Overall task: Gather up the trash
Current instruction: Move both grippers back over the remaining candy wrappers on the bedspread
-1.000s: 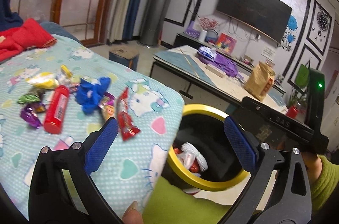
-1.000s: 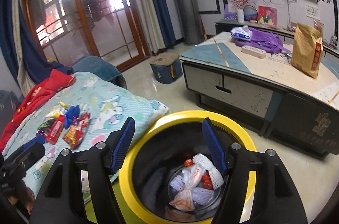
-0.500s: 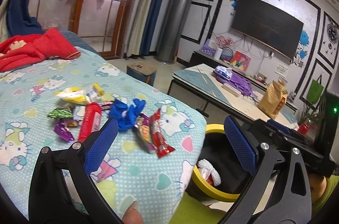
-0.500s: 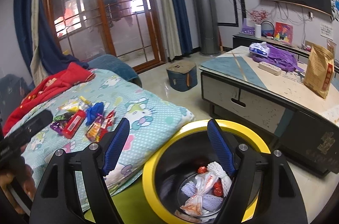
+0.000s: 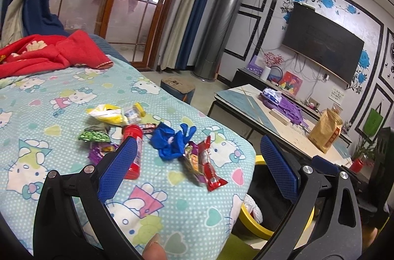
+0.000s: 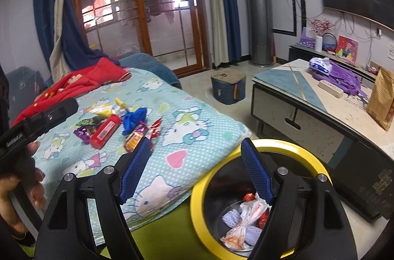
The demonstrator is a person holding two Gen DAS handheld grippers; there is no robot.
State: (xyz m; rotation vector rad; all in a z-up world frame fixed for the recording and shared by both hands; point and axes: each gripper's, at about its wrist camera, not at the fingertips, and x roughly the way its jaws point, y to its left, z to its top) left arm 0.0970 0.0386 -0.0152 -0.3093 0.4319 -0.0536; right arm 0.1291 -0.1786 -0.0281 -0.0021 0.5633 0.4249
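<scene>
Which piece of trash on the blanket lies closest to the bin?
The red wrapper, at the pile's bin-side end; the blue crumpled piece and red tube lie farther from the yellow-rimmed bin.

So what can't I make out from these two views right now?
- Bin contents: left wrist view, the blanket edge and left claw cover most of the inside.
- Red tube: left wrist view, its lower part sits behind a claw finger.
- Wrapper print: right wrist view, too small to read.

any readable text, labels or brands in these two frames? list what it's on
Nothing reads cleanly.
White lettering on the black handheld gripper body: blurred.
Label on the red cylindrical tube: too small.
Red panel on the brown paper bag: illegible.
White plastic bag in the yellow-rimmed black bin: red print, unreadable.
</scene>
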